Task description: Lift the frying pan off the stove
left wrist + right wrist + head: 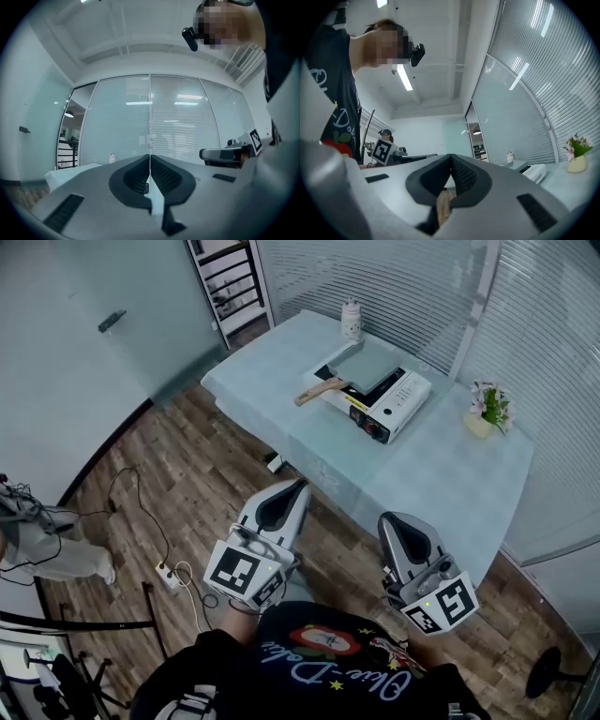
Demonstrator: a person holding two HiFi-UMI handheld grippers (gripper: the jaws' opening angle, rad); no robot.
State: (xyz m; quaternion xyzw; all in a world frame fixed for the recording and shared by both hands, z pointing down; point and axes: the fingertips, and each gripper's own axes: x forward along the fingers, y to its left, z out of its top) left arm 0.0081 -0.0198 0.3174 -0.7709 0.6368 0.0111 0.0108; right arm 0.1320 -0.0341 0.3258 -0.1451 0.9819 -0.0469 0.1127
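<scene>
In the head view a grey square frying pan (364,365) with a wooden handle (319,391) sits on a white portable stove (389,401) on the far table (441,474). Both grippers are held close to my body over the wooden floor, well short of the table. The left gripper (299,486) is shut and empty, as the left gripper view (150,174) also shows. My right gripper (390,519) is likewise shut with nothing in it (451,177). The right gripper view catches the stove (535,172) off to its right.
A white bottle (352,319) stands behind the stove and a small flower pot (487,411) at the table's right end. A power strip with cables (169,576) lies on the floor at left. Glass walls and blinds surround the table; a shelf unit (230,282) stands behind.
</scene>
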